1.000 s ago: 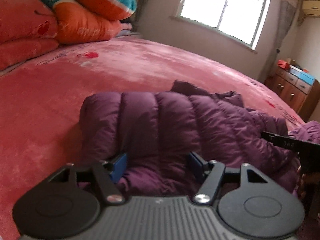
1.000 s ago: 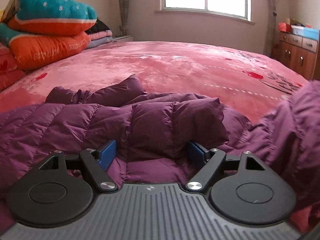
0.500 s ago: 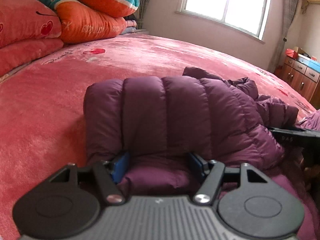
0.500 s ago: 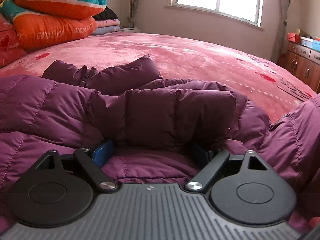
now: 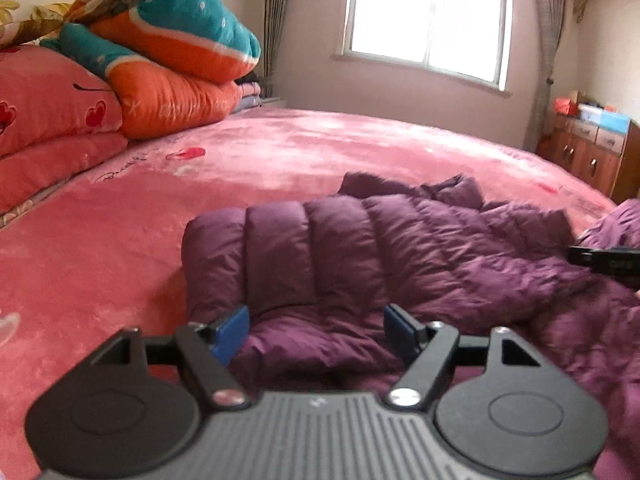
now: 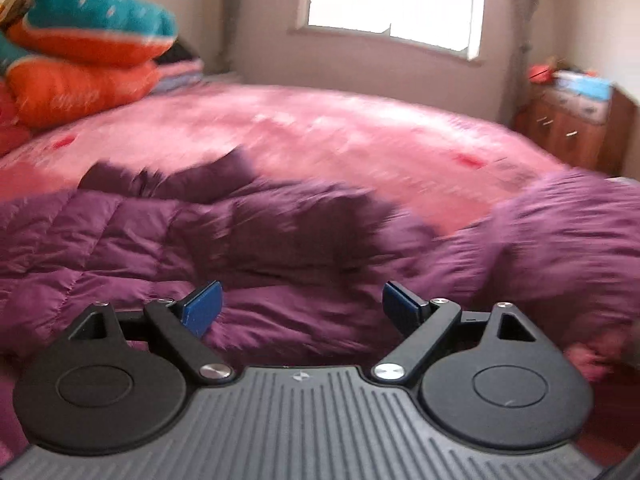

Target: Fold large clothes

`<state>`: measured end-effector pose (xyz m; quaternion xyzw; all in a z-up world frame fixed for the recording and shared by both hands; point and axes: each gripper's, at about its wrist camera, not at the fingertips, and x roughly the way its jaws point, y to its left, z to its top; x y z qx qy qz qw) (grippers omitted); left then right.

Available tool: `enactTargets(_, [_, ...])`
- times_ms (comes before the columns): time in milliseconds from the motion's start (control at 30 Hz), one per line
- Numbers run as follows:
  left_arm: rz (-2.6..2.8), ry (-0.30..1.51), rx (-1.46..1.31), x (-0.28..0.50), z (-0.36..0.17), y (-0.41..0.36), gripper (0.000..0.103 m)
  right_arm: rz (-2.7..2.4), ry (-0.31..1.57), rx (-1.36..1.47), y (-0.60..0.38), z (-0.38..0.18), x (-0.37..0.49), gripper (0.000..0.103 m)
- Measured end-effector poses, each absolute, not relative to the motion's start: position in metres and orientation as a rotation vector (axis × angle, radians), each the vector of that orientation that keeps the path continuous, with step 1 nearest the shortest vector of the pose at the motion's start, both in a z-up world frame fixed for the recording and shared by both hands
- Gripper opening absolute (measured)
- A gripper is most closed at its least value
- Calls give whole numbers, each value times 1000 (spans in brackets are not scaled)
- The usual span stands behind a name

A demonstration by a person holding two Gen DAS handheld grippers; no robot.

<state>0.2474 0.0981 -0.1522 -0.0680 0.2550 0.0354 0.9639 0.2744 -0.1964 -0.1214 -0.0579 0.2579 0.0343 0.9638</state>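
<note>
While both claws gape, purple jacket covers bed.

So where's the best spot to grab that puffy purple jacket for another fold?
Probably the rolled edge of the purple jacket nearest the open left gripper, approached low from the front. That folded rim bulges above the bedspread, so the fingers can straddle it.

One jacket, two tongs, one window.

pink bed, bright window, wooden dresser, stacked quilts
</note>
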Motion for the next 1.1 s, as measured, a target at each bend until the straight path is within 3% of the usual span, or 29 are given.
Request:
enactTargets(333, [-83, 473, -101, 196, -123, 38, 89, -47, 459, 99, -287, -71, 174, 103])
enactTargets(1100, [-442, 520, 72, 115, -64, -139, 90, -320, 270, 329, -445, -62, 55, 103])
